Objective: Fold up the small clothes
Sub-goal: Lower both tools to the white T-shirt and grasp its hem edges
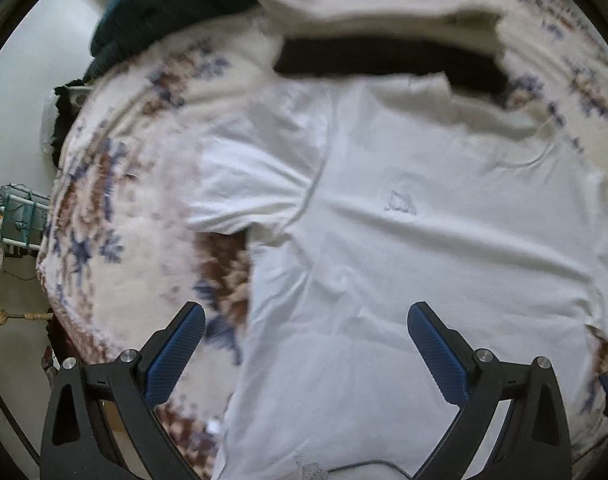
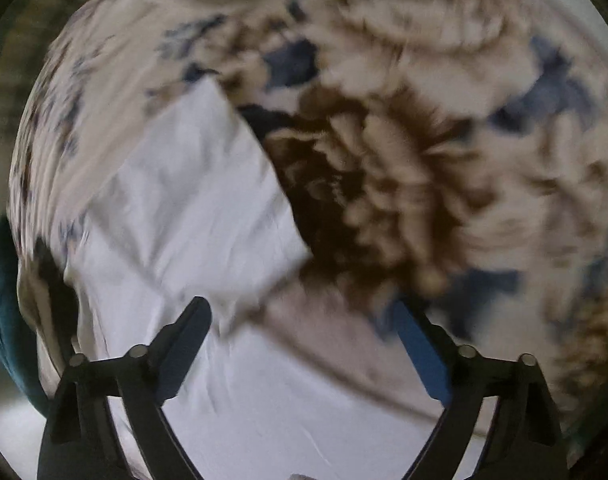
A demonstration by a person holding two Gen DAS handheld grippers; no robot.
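A white T-shirt (image 1: 404,240) lies spread flat on a floral blanket (image 1: 115,184), one short sleeve (image 1: 247,184) out to the left, a small grey logo on the chest. My left gripper (image 1: 306,314) is open and empty above the shirt's lower left part. In the right wrist view, which is blurred, the shirt (image 2: 191,208) shows as a sleeve and body at the lower left. My right gripper (image 2: 299,308) is open and empty over the sleeve's edge and the blanket (image 2: 404,160).
Beyond the shirt lie a black garment (image 1: 384,60), a cream garment (image 1: 364,4) and a dark teal one (image 1: 163,4). The bed's edge runs down the left, with floor and a small rack (image 1: 19,216) beyond.
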